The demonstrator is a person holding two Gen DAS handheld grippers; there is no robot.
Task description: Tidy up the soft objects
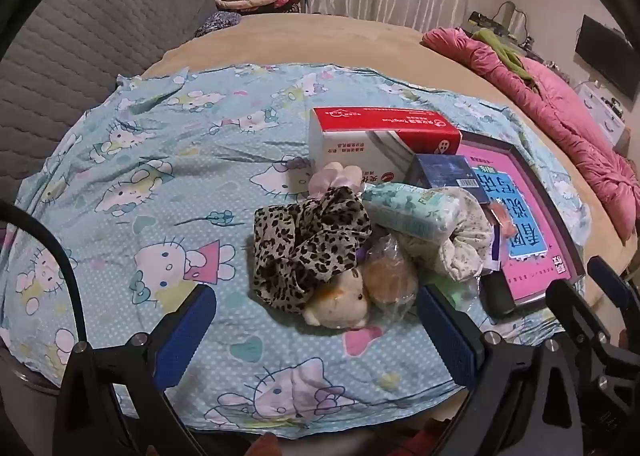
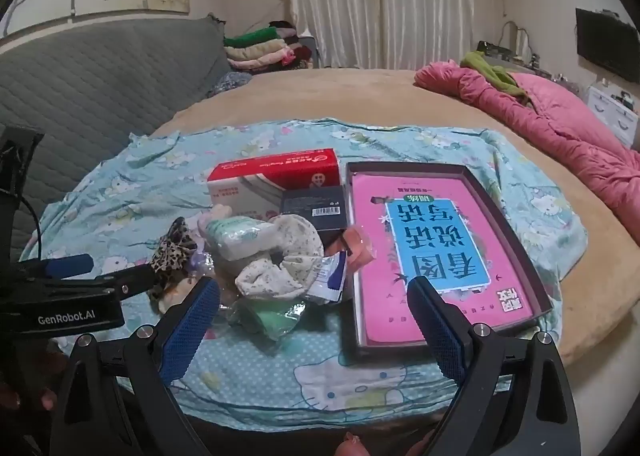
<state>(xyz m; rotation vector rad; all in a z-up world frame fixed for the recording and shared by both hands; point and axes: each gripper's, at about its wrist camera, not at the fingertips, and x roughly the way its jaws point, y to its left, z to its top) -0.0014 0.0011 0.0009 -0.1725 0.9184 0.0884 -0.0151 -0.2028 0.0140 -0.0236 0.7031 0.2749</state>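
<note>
The sheet (image 1: pixel 160 160) is pale blue with white dots and cartoon cats in pink and white. On it lies a scarf (image 1: pixel 308 240) in black-and-cream leopard print, a cream plush toy (image 1: pixel 340 300), a mint-and-white leaf-printed pack (image 1: pixel 416 212) and an off-white cloth (image 1: pixel 464 248) with tiny flecks. The carton (image 1: pixel 380 136) is red over white. The book (image 2: pixel 432 248) is pink with a blue panel (dark frame around it). The quilt (image 2: pixel 560 128) is rose pink; the bed (image 2: pixel 360 96) tan.
</note>
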